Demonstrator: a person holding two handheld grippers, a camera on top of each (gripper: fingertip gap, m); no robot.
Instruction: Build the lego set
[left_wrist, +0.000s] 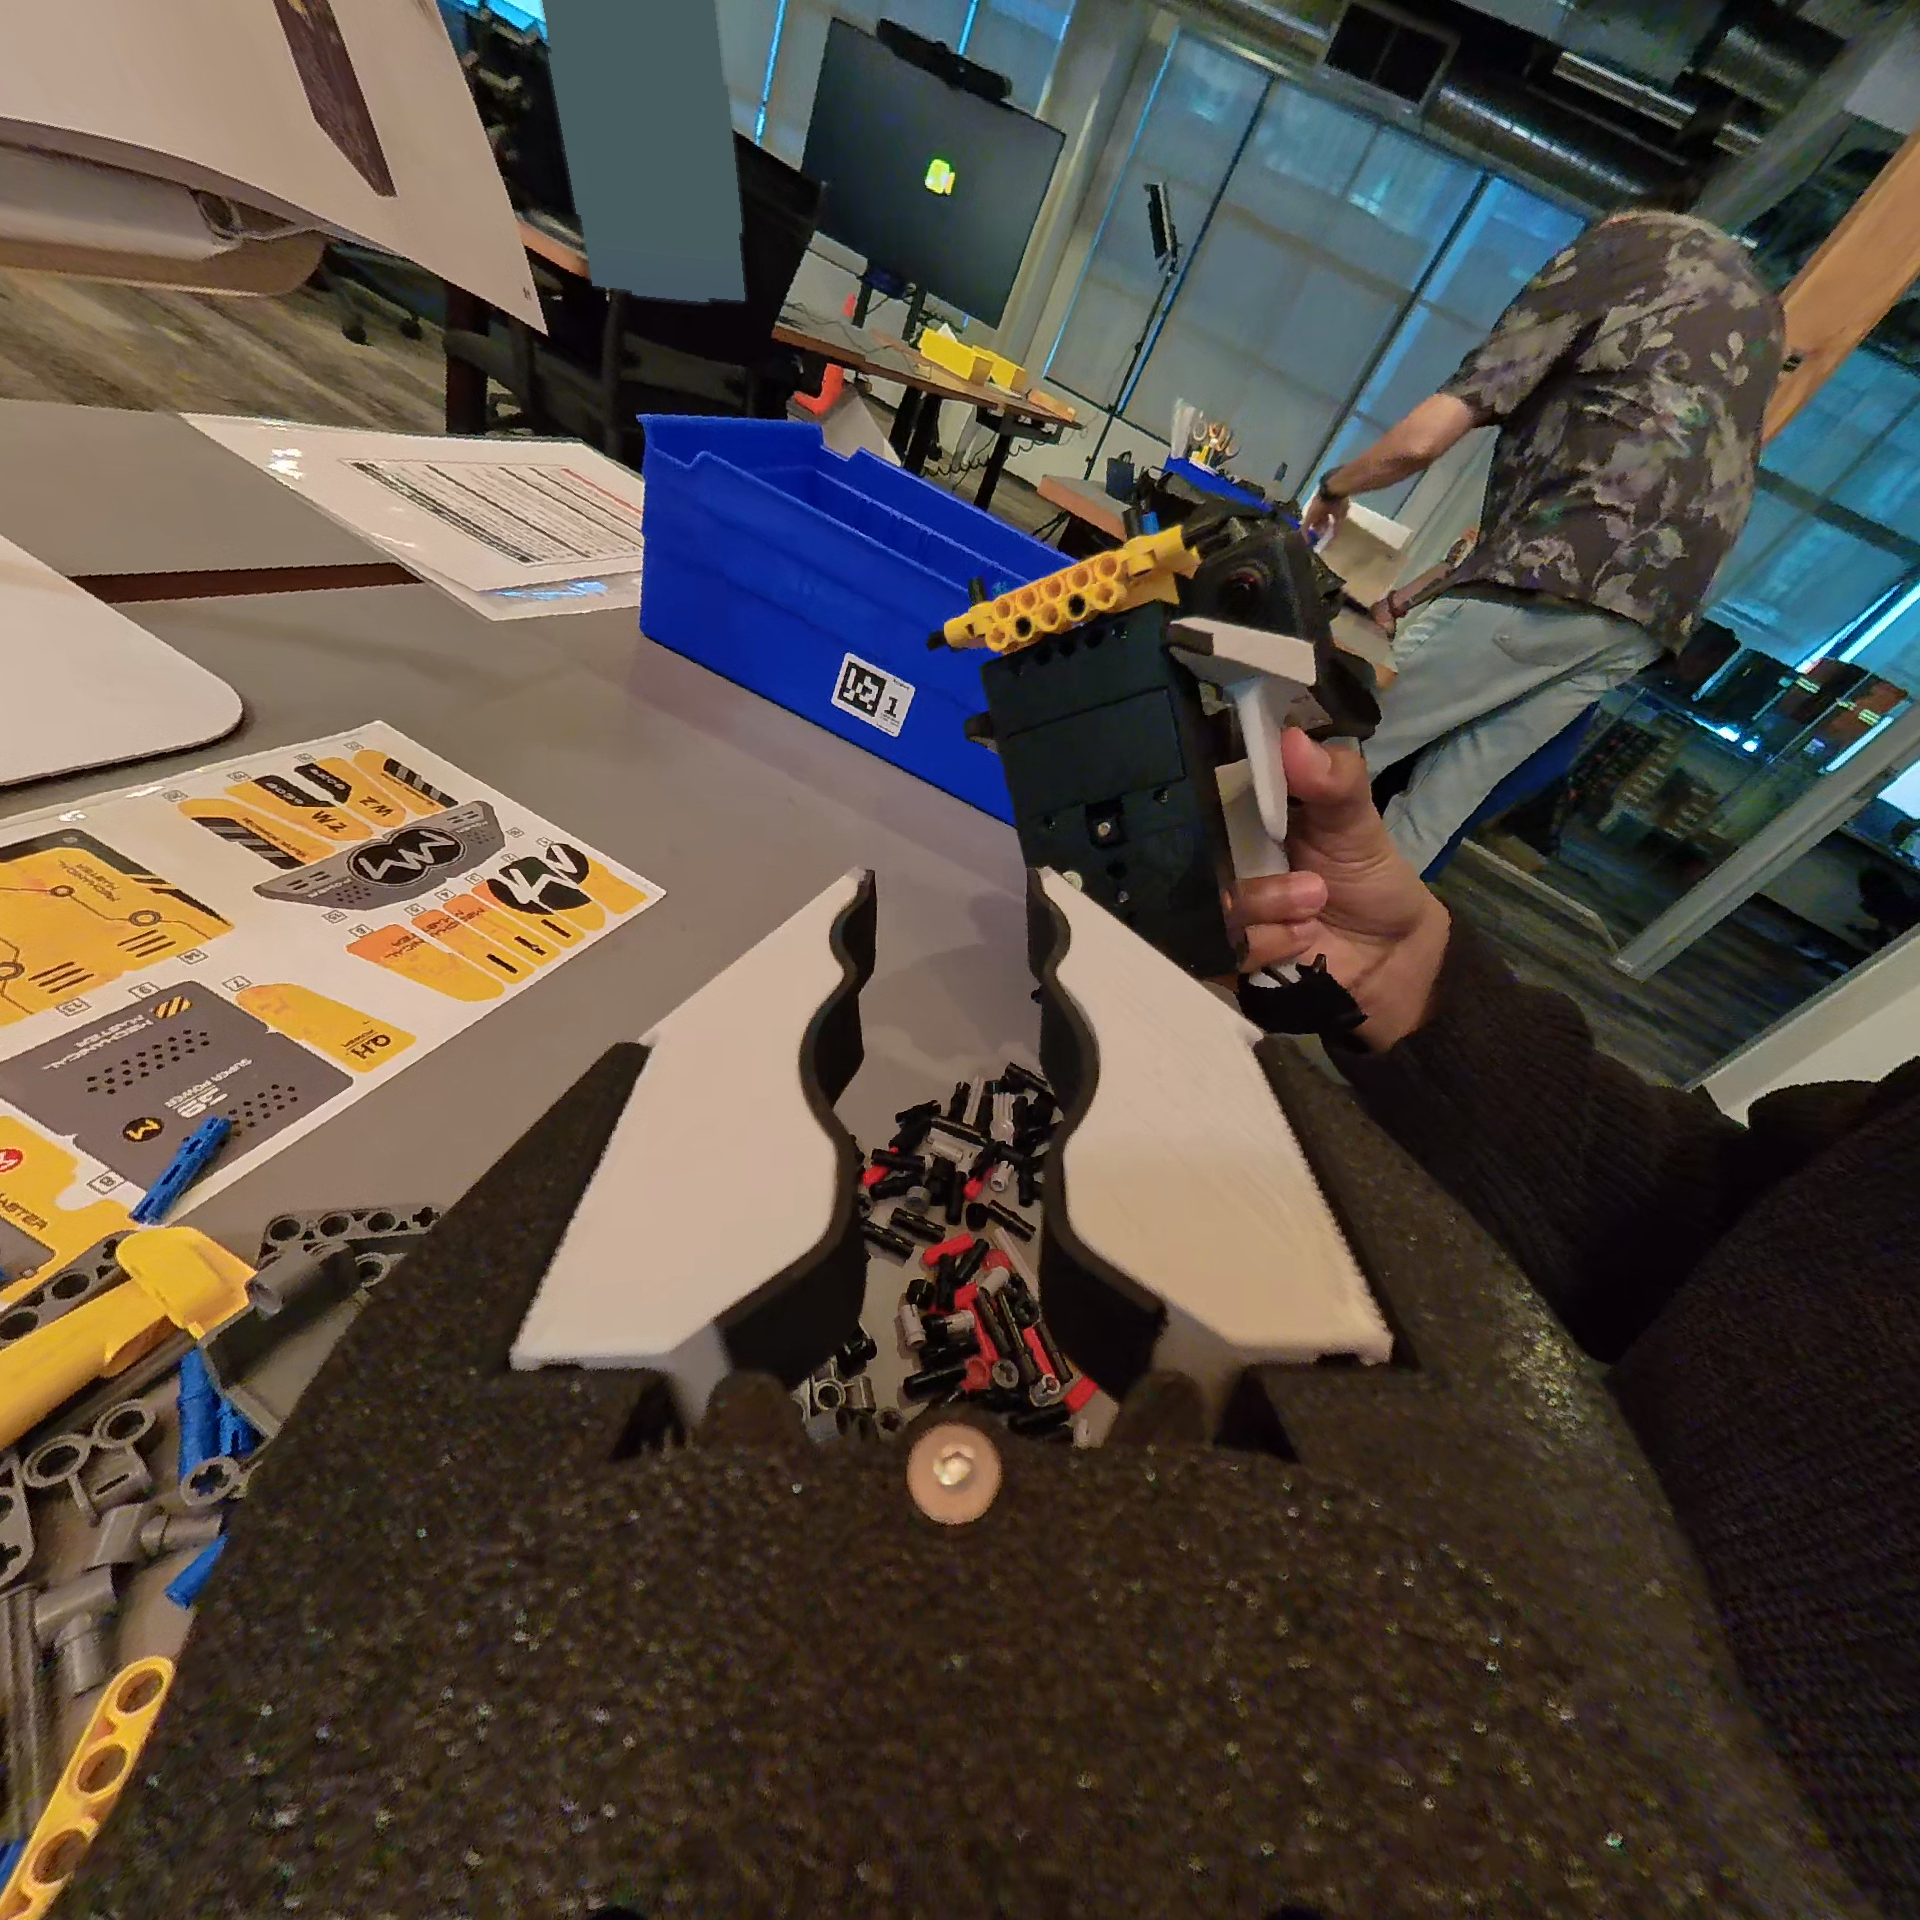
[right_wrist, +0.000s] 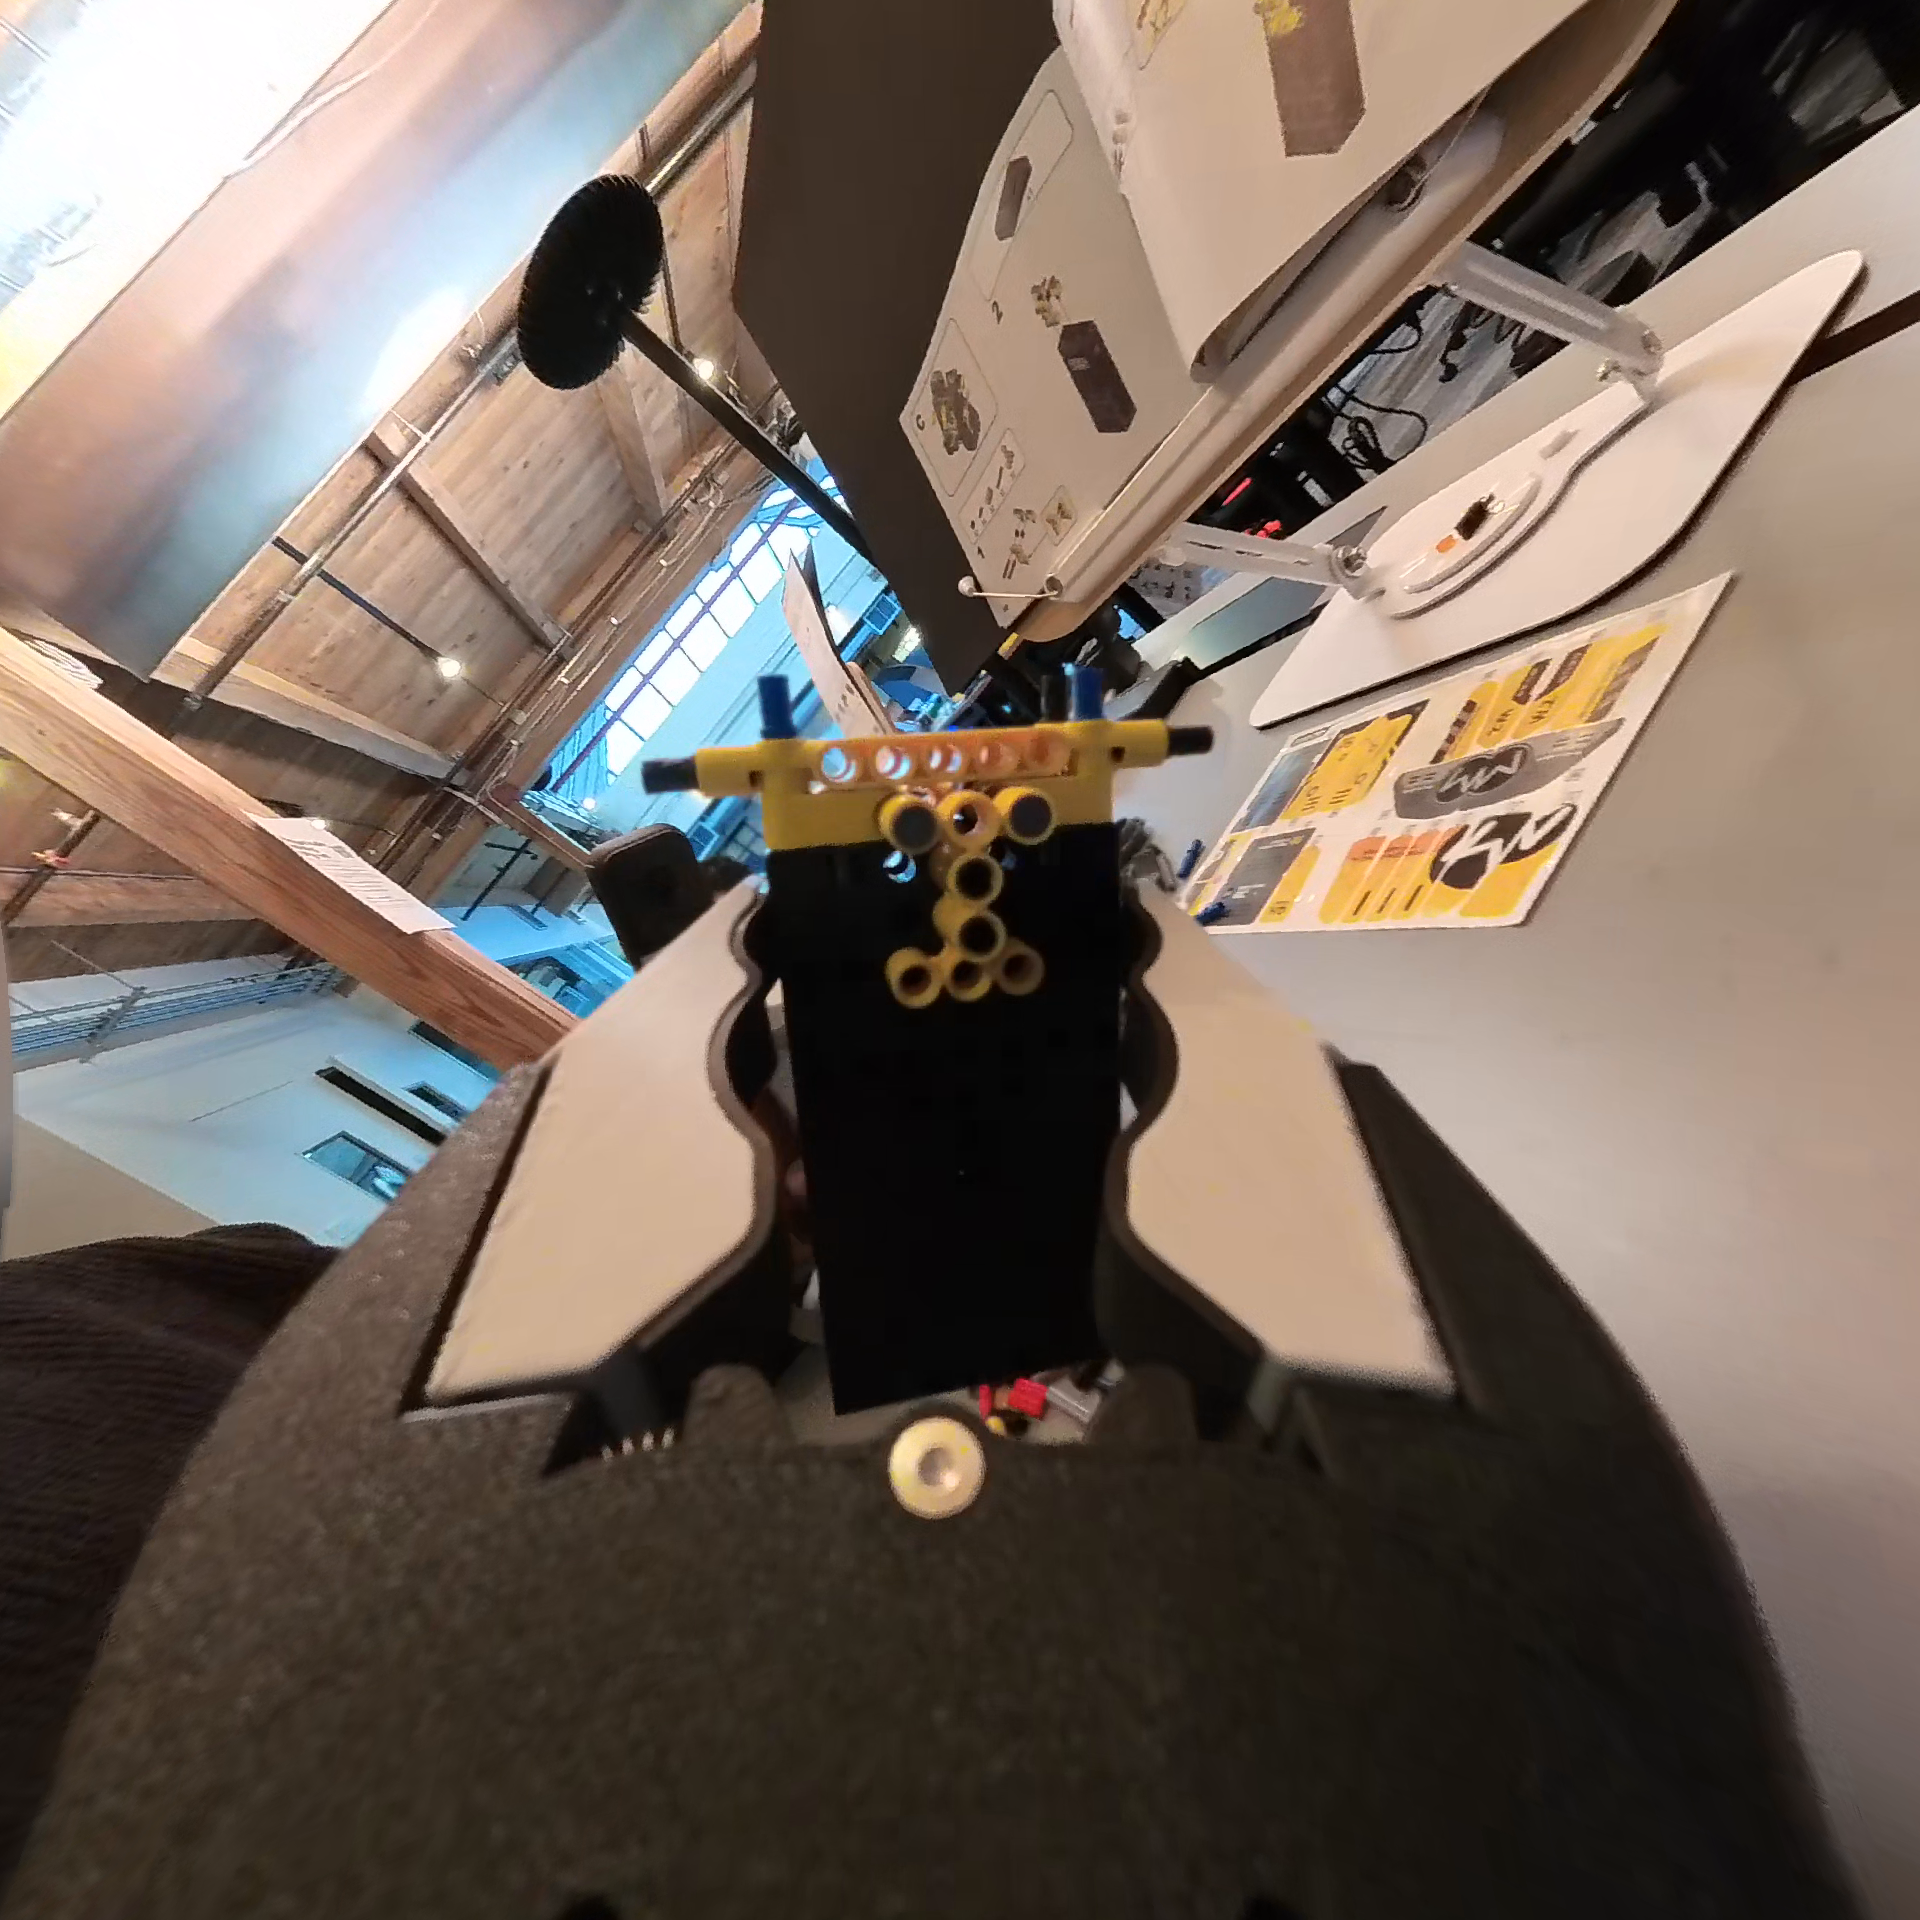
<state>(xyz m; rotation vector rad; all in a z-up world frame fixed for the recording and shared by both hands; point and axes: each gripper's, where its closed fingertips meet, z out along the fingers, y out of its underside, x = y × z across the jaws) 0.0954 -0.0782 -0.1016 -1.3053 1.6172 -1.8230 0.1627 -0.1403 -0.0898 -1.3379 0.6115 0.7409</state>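
My left gripper (left_wrist: 951, 894) is open and empty, hovering low over a pile of small black, red and grey pins (left_wrist: 966, 1247) on the grey table (left_wrist: 727, 769). My right gripper (right_wrist: 945, 914) is shut on a black block (right_wrist: 956, 1143) topped with yellow holed beams (right_wrist: 935, 769) and blue and black pins, and it is tilted up off the table. In the left wrist view a hand (left_wrist: 1340, 894) holds that gripper to the right of and above the left one, with the block (left_wrist: 1101, 769) and yellow beams (left_wrist: 1070, 592) showing.
A blue bin (left_wrist: 810, 582) stands behind the left gripper. A sticker sheet (left_wrist: 312, 914) and loose grey, yellow and blue parts (left_wrist: 125, 1351) lie at the left. An instruction booklet (right_wrist: 1039, 343) sits on a white stand (right_wrist: 1507, 499). A person in a patterned shirt (left_wrist: 1590, 436) stands far right. My right fingertips sit around 10 centimeters from my left ones.
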